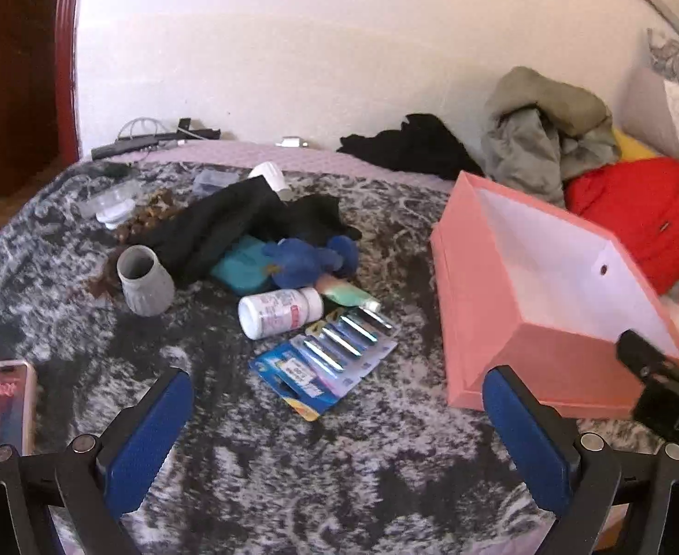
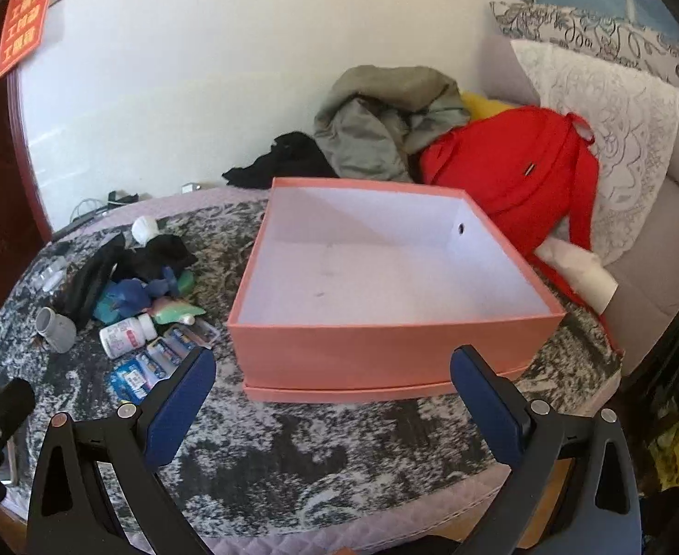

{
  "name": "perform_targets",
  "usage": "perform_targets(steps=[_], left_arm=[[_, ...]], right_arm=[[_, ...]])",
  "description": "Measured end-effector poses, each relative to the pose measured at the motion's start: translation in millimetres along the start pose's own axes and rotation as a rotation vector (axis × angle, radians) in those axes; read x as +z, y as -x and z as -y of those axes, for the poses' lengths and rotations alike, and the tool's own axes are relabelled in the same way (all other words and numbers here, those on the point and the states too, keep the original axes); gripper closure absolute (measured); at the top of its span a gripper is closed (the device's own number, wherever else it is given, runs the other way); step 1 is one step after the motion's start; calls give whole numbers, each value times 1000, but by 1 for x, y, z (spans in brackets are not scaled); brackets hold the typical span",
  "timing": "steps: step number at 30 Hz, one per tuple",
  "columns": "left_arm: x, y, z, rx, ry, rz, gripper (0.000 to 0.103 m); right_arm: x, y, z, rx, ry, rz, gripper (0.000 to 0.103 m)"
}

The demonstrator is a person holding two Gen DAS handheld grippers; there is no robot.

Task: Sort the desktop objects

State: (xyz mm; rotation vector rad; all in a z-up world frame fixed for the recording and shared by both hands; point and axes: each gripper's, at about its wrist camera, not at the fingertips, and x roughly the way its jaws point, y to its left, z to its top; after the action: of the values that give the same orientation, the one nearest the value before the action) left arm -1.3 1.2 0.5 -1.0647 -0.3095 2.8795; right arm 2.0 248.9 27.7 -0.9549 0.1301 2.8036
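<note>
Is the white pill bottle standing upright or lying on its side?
Lying on its side. The white pill bottle rests lengthwise on the blanket, its cap pointing sideways toward the green tube.

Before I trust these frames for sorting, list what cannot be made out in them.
- Left wrist view: pill bottle label print, too small and blurred.
- Left wrist view: phone, partly cut off by the left hand-held gripper's frame.
- Both views: teal item under the blue plush toy and black cloth, identity hidden.
</note>
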Motion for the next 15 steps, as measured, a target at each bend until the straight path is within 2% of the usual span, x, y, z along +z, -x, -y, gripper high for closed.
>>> perform_targets(steps=[3, 5, 6, 10, 15], left_arm=[[6, -6, 11, 108, -30, 2, 0], [2, -4, 25, 243, -118, -1, 0], [2, -6, 25, 253, -126, -13, 0], [1, 0, 14, 190, -117, -7, 0], [2, 3, 5, 179, -121, -21, 0]], right_arm=[[-1, -4, 4, 16, 1, -21, 0], [1, -7, 9, 18, 7, -39, 0], [4, -4, 8, 2, 26, -35, 0], [4, 7, 0, -16, 83, 0, 0], [-1, 6, -8, -28, 114, 11, 0]])
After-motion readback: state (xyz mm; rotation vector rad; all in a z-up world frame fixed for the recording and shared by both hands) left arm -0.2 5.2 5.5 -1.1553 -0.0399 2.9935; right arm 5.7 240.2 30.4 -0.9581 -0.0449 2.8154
